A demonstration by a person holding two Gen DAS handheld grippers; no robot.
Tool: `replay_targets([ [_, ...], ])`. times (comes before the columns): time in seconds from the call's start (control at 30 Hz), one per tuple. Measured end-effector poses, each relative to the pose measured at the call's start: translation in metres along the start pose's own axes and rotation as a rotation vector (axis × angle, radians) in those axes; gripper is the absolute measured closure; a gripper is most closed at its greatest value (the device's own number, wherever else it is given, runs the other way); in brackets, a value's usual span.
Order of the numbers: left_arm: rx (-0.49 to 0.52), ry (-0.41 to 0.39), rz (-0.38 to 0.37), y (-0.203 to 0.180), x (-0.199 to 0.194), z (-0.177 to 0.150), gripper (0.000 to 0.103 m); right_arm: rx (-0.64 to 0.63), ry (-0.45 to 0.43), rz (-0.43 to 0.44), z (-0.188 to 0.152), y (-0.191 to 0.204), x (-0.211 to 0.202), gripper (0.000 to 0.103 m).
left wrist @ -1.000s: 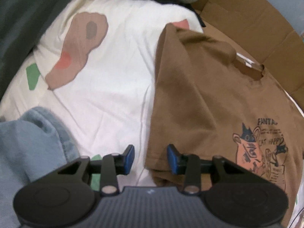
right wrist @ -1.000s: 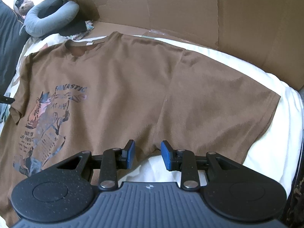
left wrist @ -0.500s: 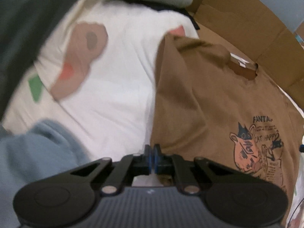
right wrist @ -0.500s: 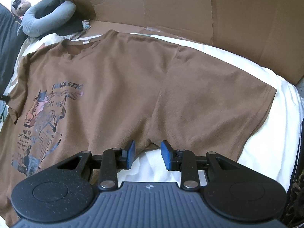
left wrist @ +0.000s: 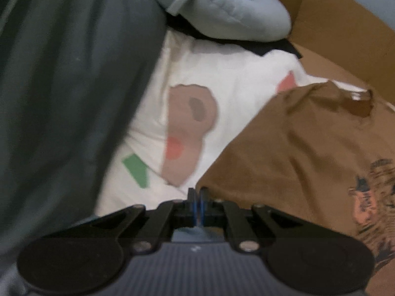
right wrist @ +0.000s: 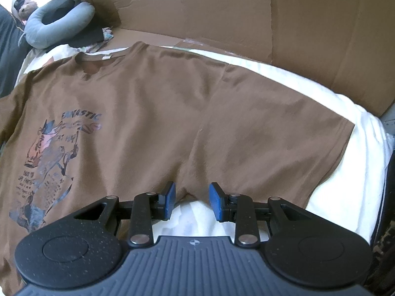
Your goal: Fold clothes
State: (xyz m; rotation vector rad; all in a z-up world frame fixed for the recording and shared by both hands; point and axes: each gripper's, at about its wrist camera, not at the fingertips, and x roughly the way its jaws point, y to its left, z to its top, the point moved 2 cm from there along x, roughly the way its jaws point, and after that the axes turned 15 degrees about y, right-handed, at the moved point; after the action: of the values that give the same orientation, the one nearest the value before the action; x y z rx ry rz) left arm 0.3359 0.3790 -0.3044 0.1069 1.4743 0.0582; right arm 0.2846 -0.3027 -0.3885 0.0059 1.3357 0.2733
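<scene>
Between my right gripper's (right wrist: 192, 198) blue fingers (right wrist: 169, 198), which stand partly apart and hold nothing, sits the underarm notch of the brown T-shirt (right wrist: 158, 113), where its sleeve meets the body; the pads are on either side of that edge without pressing it. Spread flat on the white bed sheet (right wrist: 345, 187), the shirt has its collar toward the far left and its printed cat graphic (right wrist: 49, 153) off to my left. Its sleeve runs out to the right, with the cuff edge ending short of the bed's right side, so a strip of bare sheet stays open there and just under my fingers.

My left gripper (left wrist: 197, 206) has its fingers (left wrist: 203, 198) pressed together, pinching the corner of the shirt's other sleeve (left wrist: 259, 162), which rises as a lifted fold from the sheet. Left of that edge the sheet lies bare, showing brown, red and green printed shapes, up to a dark green blanket (left wrist: 61, 98) along the left. A grey neck pillow (left wrist: 222, 9) lies beyond the collar, and cardboard walls (right wrist: 296, 24) close the far side.
</scene>
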Motion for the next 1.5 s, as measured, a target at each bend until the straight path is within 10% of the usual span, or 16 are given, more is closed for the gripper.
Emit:
replay_targets([
  [0.77, 0.025, 0.08, 0.195, 0.028, 0.061, 0.065, 0.101, -0.032, 0.037, -0.089, 0.022, -0.004, 0.019, 0.066],
  [1.2, 0.017, 0.143, 0.206, 0.029, 0.1, 0.072, 0.1, -0.184, 0.0, -0.003, 0.088, 0.067, 0.031, 0.066],
  [1.37, -0.04, 0.105, 0.183, 0.038, 0.087, 0.061, 0.069, -0.231, -0.026, 0.038, 0.114, 0.104, 0.041, 0.066],
  [1.5, -0.096, 0.059, 0.131, 0.044, 0.066, 0.038, 0.069, -0.261, -0.039, 0.067, 0.128, 0.129, 0.046, 0.066],
])
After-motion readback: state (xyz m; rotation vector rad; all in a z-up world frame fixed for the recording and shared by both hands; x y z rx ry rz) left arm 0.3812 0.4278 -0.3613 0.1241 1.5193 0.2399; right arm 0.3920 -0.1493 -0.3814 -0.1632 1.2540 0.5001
